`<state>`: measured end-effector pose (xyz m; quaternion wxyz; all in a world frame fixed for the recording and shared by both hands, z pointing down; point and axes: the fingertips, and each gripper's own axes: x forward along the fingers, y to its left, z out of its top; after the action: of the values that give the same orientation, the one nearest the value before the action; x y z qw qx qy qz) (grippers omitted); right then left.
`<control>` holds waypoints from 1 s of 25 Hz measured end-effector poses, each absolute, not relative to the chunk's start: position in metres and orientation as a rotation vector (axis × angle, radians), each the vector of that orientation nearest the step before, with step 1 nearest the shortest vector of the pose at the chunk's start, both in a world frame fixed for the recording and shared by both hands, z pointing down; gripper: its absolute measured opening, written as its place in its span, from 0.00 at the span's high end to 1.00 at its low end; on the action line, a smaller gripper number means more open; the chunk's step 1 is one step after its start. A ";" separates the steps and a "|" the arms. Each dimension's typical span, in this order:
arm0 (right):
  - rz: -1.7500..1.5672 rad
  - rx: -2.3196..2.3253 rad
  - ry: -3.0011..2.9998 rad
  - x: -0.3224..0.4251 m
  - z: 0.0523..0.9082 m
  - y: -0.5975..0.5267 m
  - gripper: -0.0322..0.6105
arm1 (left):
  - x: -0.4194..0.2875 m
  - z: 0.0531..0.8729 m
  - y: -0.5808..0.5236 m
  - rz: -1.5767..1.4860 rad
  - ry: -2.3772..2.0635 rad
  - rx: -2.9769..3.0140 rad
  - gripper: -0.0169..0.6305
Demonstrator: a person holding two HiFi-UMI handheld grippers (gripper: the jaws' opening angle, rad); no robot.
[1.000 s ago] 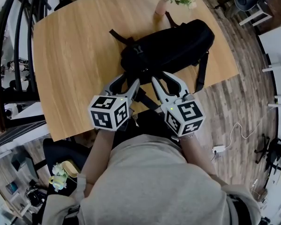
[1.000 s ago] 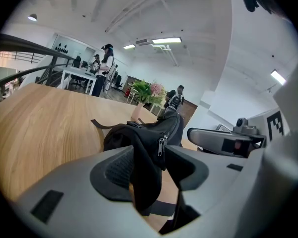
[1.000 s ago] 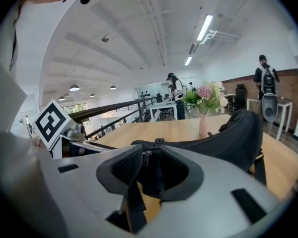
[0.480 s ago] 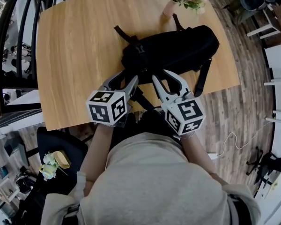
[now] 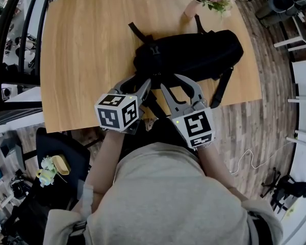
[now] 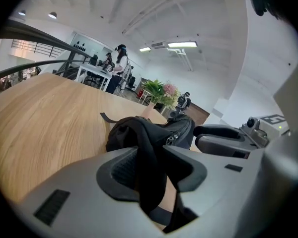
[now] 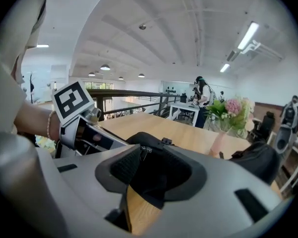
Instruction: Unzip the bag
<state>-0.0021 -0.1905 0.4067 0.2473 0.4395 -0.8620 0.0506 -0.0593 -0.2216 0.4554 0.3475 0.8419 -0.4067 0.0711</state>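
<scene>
Both tilted down | left tongs (image 5: 136, 84) just closing, strap (image 6: 150, 175) loose between | right tongs (image 5: 173, 83) just opening round bag (image 5: 194, 51)

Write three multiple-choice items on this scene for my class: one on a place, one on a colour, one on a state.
1. Where does the flower vase stand? A on the floor; B on the table, beyond the bag; C on the bag.
2. What colour is the bag? A red; B white; C black.
3. How do the left gripper's jaws stand? A apart, a strap between them; B shut, empty; C out of view.
Answers: 1 B, the flower vase stands at the table's far edge behind the bag. 2 C, the head view shows it black all over. 3 A, the left gripper view shows the jaws, which have just been closing, apart round the strap.
</scene>
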 end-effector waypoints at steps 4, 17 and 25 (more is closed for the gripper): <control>0.023 1.160 -2.335 -0.007 0.406 -0.193 0.74 | -0.056 0.450 -0.220 0.160 -1.076 2.181 0.82; -0.414 0.961 -2.180 -0.024 0.414 -0.202 0.71 | -0.060 0.431 -0.226 0.095 -1.085 2.161 0.84; -0.535 0.890 -2.113 -0.027 0.420 -0.208 0.70 | -0.062 0.426 -0.229 0.074 -1.078 2.158 0.84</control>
<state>-0.0269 -0.2078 0.4201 0.3835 0.3491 -0.8288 -0.2099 -0.0621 -0.2287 0.4265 0.3563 0.8355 -0.4173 0.0285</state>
